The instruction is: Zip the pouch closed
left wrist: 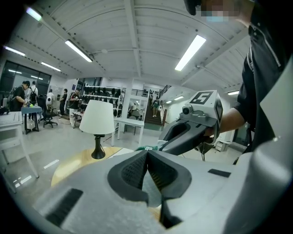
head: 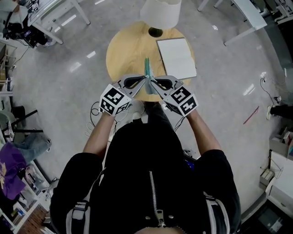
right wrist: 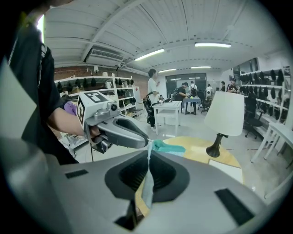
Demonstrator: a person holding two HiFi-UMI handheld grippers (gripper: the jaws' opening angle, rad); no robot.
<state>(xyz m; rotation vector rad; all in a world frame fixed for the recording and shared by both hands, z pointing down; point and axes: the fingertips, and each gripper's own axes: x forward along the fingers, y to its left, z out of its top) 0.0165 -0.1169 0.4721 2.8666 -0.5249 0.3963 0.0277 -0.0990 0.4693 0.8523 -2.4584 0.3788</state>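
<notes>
A teal pouch (head: 147, 67) is held up on edge over the round wooden table (head: 123, 50), its far end pointing toward the lamp. My left gripper (head: 144, 80) and right gripper (head: 151, 80) meet tip to tip at its near end. In the left gripper view my jaws (left wrist: 147, 157) are shut on a thin pale edge of the pouch, and a bit of teal (left wrist: 147, 148) shows past the tips. The right gripper (right wrist: 149, 157) is likewise shut on a pale strip of the pouch (right wrist: 168, 147). The zip itself is hidden.
A white-shaded lamp (head: 160, 13) stands at the table's far edge. A white notebook (head: 176, 57) lies on the table's right side. White tables and several people are further off across the grey floor. Cables lie on the floor near my feet.
</notes>
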